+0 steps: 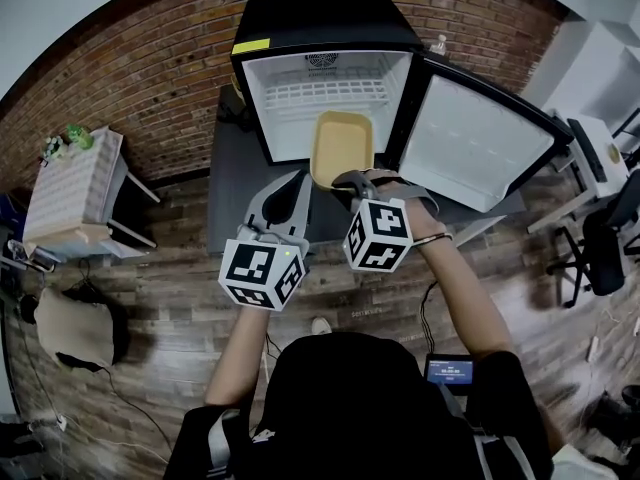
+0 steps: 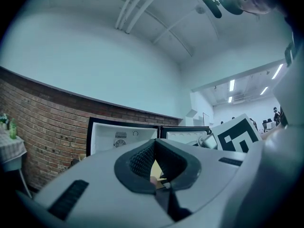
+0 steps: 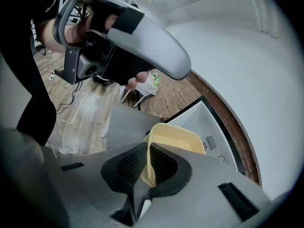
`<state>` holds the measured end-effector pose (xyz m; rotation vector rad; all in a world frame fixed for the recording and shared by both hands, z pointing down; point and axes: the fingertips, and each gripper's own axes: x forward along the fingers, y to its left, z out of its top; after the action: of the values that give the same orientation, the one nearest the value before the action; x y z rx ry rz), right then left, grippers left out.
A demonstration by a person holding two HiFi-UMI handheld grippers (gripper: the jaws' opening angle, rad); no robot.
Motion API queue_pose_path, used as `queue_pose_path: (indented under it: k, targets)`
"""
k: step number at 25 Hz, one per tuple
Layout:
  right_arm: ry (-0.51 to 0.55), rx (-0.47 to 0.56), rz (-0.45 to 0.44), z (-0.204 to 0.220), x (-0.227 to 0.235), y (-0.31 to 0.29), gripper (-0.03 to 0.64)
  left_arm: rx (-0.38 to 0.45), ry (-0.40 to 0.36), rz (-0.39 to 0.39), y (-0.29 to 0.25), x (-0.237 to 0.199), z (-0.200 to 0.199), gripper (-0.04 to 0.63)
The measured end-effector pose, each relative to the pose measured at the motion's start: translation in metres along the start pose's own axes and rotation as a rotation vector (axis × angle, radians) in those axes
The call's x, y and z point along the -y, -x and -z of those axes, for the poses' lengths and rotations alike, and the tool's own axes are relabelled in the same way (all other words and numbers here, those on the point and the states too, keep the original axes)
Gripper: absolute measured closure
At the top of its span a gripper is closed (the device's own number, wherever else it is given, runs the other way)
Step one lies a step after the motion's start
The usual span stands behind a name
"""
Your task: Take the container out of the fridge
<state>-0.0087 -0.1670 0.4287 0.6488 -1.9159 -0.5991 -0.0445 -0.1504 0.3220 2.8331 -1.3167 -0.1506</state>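
Nearest operator: left gripper (image 2: 153, 163) jaws closed tip to tip, empty. Beside it: right gripper (image 3: 148, 165) jaws clamped on near rim of yellow plastic container (image 3: 176, 139). Container tilted, projecting from open mini fridge (image 1: 325, 23). Likely light, stiff, smooth; single rim hold may pivot, so add opposite-rim hold.

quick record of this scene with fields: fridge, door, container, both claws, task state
fridge: black outside, white inside, standing on a dark platform
door: swung wide open
container: yellow, nothing visible inside, at the fridge opening
right claw: shut on the container's near rim
left claw: shut, holding nothing, pointing toward the fridge
task state: container gripped; cannot tell if it is fully out
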Motion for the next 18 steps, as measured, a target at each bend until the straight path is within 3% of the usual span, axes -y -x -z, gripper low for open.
queue_pose_path:
  k: [18]
  targets:
    - [0.016,0.020,-0.028,0.026,-0.051,0.058,0.561,-0.031,0.016,-0.029,0.025,0.077,0.012,0.583]
